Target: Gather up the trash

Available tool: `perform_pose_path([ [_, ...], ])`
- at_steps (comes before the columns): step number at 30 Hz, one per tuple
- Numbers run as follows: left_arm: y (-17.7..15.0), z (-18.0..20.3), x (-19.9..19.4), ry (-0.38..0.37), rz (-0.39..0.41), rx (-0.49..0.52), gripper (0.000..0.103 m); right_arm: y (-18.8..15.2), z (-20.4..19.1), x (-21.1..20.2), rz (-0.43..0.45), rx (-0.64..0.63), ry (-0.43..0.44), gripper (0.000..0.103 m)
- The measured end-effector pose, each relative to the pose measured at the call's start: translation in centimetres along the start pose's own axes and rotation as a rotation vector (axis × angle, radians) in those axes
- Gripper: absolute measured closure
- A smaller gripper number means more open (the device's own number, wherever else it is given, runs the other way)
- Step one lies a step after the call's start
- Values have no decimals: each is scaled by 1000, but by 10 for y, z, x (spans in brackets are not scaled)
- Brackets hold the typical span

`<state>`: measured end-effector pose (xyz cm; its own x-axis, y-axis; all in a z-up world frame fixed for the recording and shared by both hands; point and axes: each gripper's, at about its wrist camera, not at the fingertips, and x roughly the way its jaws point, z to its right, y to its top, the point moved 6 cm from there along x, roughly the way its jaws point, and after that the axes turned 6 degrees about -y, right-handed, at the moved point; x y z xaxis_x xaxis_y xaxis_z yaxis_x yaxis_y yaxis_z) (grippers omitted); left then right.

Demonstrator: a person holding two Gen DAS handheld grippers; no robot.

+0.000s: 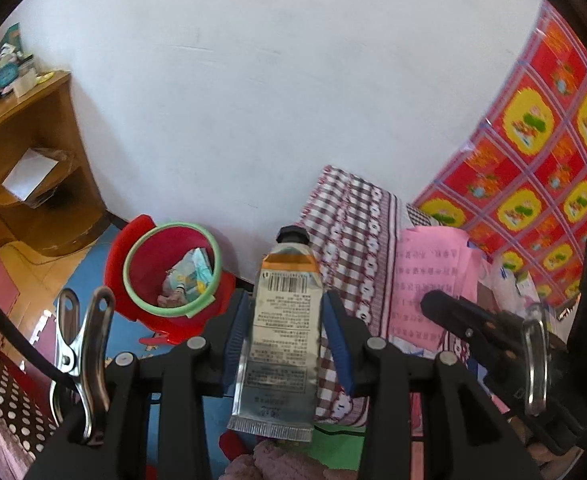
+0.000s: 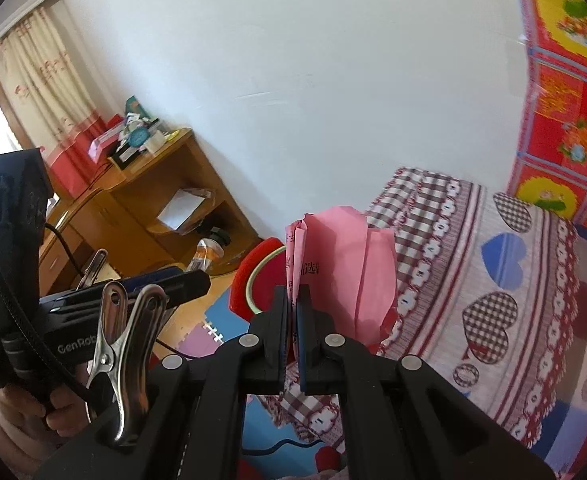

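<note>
Two pieces of trash in carriage toward the bin. The squeezed metal tube point(image 1: 279, 332), black cap pointing away from the camera and crimped end nearest it, is pinched across its flat body by the left gripper point(image 1: 285, 340), whose blue pads press on both edges. The folded pink paper point(image 2: 341, 272), printed with dark characters, stands upright from the right gripper point(image 2: 293, 320), whose jaws are pressed together on its lower fold. Ahead and below, the red bin point(image 1: 169, 276) with its pale green rim sits on the blue floor mat point(image 1: 89, 276) against the white wall point(image 1: 253, 100); it already holds crumpled wrappers. A bed with a checked cover point(image 1: 353, 240) lies to the right, a wooden shelf unit point(image 1: 25, 152) to the left. Risks, as judged: the tube is smooth and held only by its narrow edges, so a tilt or jolt could let it slide out short of the bin; the paper is light and broad, and released too high or off-centre it could drift past the rim onto the mat. With both grippers close together, they could also collide over the opening.
</note>
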<state>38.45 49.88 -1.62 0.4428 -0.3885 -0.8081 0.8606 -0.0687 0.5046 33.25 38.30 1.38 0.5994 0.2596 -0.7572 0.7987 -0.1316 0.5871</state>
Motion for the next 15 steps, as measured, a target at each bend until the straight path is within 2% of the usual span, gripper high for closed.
perform_pose_path([
  [8, 9, -23, -3, 64, 38, -70, 63, 14, -14, 20, -36, -77, 66, 98],
  [15, 13, -62, -5, 148, 50, -144, 63, 24, -33, 39, -57, -167, 129, 98],
])
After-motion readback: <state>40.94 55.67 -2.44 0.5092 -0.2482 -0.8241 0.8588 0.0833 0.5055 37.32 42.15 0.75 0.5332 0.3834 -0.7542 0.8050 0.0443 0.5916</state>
